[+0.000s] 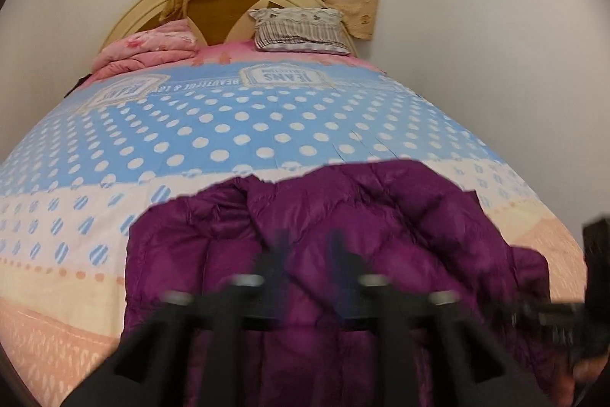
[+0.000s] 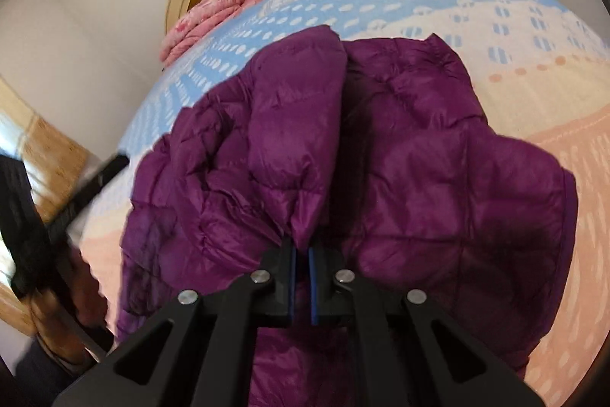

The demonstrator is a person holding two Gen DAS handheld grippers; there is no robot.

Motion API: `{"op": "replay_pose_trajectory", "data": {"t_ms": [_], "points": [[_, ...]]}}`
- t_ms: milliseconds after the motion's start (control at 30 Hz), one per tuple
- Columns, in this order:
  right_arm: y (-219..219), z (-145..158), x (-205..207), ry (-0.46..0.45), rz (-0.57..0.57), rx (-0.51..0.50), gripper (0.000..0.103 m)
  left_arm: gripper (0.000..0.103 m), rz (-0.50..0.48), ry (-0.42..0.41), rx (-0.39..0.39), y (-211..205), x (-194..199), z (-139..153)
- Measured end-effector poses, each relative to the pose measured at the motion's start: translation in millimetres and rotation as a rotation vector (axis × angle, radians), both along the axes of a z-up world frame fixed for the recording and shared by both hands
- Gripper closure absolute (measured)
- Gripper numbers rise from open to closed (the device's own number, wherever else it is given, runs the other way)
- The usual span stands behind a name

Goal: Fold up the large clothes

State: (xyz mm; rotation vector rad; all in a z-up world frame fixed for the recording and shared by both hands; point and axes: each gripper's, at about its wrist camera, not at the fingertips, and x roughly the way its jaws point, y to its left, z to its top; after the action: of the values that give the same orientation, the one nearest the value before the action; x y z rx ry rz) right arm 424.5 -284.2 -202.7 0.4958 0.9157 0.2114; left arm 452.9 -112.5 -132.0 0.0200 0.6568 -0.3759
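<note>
Purple padded jacket (image 2: 400,147) lying crumpled on the bed (image 1: 267,124), soft, light and probably slippery. Right gripper (image 2: 303,256) with jaws nearly together, pinching a fold; left gripper (image 1: 307,246) blurred, jaws apart above the cloth. Better to take hold at hems or seams.

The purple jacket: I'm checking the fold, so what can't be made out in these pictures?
- Left wrist view: the left claw is motion-blurred, so any grip on the purple jacket is unclear.
- Both views: the jacket's near hem is hidden behind the claw frames.
- Right wrist view: the right claw pinches a fold; which part is unclear.
</note>
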Motion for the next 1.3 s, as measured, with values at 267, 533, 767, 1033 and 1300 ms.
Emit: {"op": "replay_pose_trajectory", "data": {"t_ms": [267,533,767,1033,1300], "points": [[20,18,-12,-0.009,0.129,-0.066,0.089,0.014,0.121,-0.008,0.140,-16,22,-18],[-12,33,-17,-0.055,0.045,-0.041,0.062,0.014,0.156,0.080,0.376,12,29,-73],[-41,44,24,-0.083,-0.103,0.044,0.048,0.014,0.272,0.026,0.148,21,40,-21],[24,-14,9,0.075,0.070,-0.041,0.090,0.014,0.270,0.021,0.398,-16,44,-56],[-12,44,-1,-0.049,-0.053,-0.168,0.052,0.014,0.370,-0.005,0.290,11,51,-26]]}}
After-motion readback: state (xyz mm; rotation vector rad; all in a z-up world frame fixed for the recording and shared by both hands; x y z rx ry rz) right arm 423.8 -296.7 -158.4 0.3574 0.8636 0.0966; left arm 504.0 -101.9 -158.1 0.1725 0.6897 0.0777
